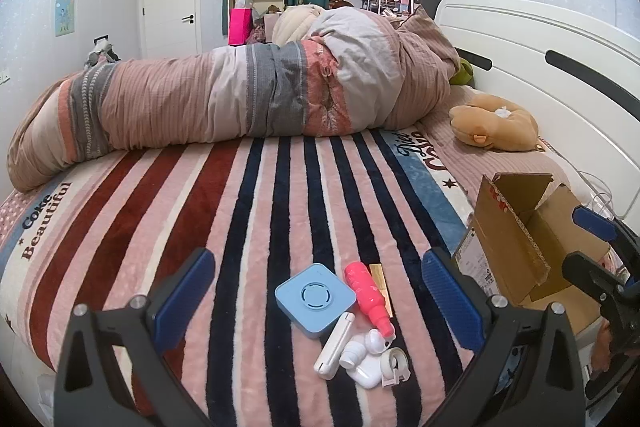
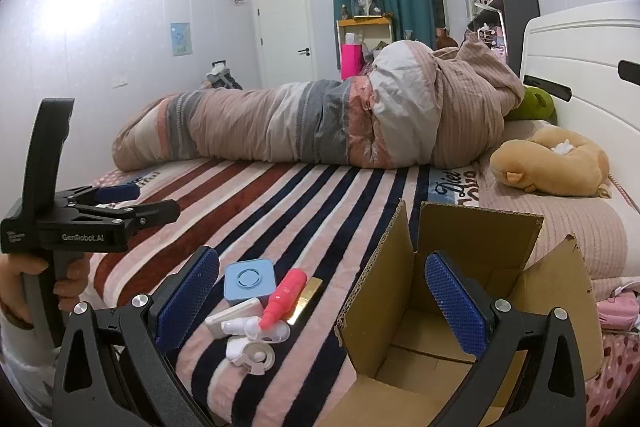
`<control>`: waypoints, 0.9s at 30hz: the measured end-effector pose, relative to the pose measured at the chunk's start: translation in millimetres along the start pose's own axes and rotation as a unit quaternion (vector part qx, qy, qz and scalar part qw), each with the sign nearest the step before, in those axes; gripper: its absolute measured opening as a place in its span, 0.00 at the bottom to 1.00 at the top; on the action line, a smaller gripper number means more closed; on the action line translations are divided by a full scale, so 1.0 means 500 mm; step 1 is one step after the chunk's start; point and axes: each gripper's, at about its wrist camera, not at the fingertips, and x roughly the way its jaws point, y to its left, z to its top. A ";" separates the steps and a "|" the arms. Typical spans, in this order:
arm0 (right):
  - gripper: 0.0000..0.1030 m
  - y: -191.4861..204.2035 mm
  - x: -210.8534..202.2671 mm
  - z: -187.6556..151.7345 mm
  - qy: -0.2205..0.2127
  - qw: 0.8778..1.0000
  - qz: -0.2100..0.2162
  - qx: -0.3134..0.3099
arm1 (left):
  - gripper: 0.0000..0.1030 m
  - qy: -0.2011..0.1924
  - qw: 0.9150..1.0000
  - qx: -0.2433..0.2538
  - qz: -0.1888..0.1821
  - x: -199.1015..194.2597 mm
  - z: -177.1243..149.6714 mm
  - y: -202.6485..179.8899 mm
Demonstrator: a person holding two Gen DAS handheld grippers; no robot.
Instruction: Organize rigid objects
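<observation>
A small pile lies on the striped blanket: a light blue square box (image 1: 315, 299) (image 2: 249, 283), a pink bottle (image 1: 369, 293) (image 2: 283, 299), a gold bar (image 1: 382, 283) (image 2: 307, 297), a white stick case (image 1: 334, 345) (image 2: 234, 315), white earbud pieces (image 1: 362, 351) (image 2: 256, 331) and a tape dispenser (image 1: 395, 365) (image 2: 256, 357). My left gripper (image 1: 316, 303) is open around the pile. My right gripper (image 2: 320, 299) is open, one finger (image 2: 456, 303) over the open cardboard box (image 2: 448, 267) (image 1: 520, 239).
A rolled duvet (image 1: 240, 95) lies across the bed's far side. A brown plush toy (image 1: 494, 123) (image 2: 552, 159) sits by the white headboard (image 1: 540, 59). The right gripper shows at the left wrist view's right edge (image 1: 600, 259); the left gripper's body (image 2: 80, 223) shows left.
</observation>
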 end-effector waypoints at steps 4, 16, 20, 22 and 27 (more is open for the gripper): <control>1.00 0.001 0.001 0.001 0.000 1.000 0.000 0.000 | 0.99 0.000 1.000 0.001 0.001 0.001 0.000 -0.002; 1.00 0.001 0.000 0.002 0.001 1.000 0.000 0.000 | 0.99 0.000 1.000 0.000 0.001 0.001 0.000 -0.001; 1.00 -0.001 0.000 0.002 0.001 1.000 0.001 0.000 | 0.99 0.000 1.000 0.000 0.001 0.001 -0.001 -0.001; 1.00 -0.001 0.000 0.003 0.001 1.000 0.001 0.000 | 0.99 0.000 1.000 0.000 0.002 0.000 -0.001 -0.001; 0.90 0.010 -0.003 0.007 -0.011 1.000 0.004 -0.004 | 0.99 -0.003 1.000 -0.006 -0.006 0.000 -0.004 0.006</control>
